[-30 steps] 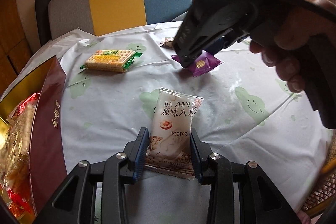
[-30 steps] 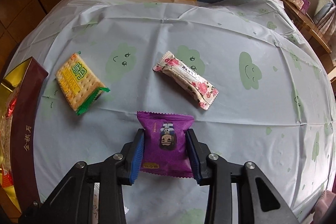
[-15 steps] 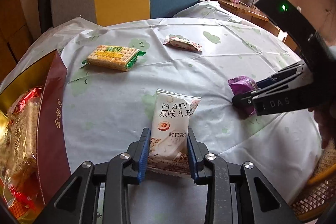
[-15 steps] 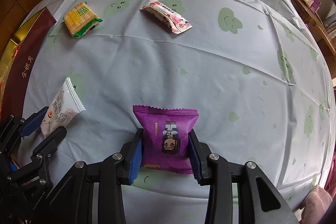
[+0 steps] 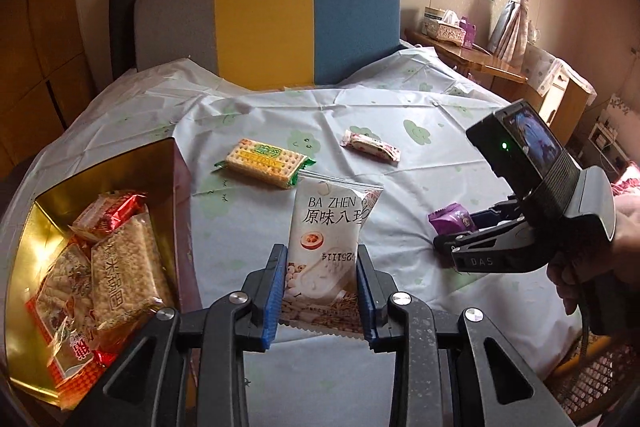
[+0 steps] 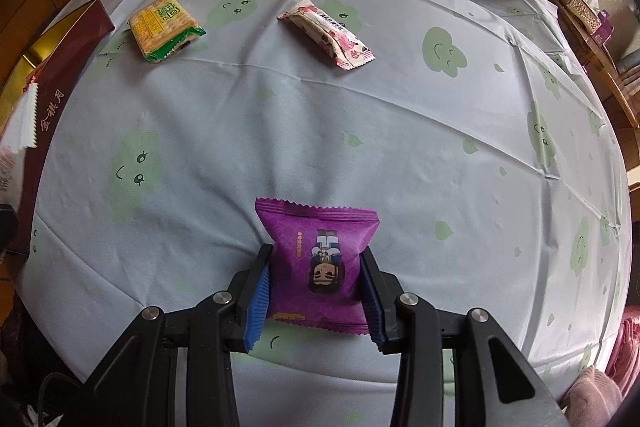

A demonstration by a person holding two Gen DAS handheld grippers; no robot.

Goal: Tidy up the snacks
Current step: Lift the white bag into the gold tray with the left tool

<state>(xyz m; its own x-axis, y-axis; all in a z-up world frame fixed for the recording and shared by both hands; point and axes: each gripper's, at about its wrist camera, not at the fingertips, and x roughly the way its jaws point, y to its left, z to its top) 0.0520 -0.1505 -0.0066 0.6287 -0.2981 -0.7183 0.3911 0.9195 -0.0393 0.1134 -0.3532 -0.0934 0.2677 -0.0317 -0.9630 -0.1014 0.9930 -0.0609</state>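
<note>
My left gripper is shut on a white snack packet and holds it above the table, just right of the open gold-lined box with several snacks in it. My right gripper is shut on a purple snack packet low over the near side of the table; it also shows in the left wrist view. A yellow cracker pack and a pink flowered bar lie on the far side of the table.
The round table has a pale cloth with green cloud faces. The box's dark red side stands at the table's left edge. A grey, yellow and blue chair back stands behind the table. A wooden side table is at right.
My left gripper has lifted the white packet off the table and moved toward the box. My right gripper has drawn the purple packet back to the near right side of the table.
</note>
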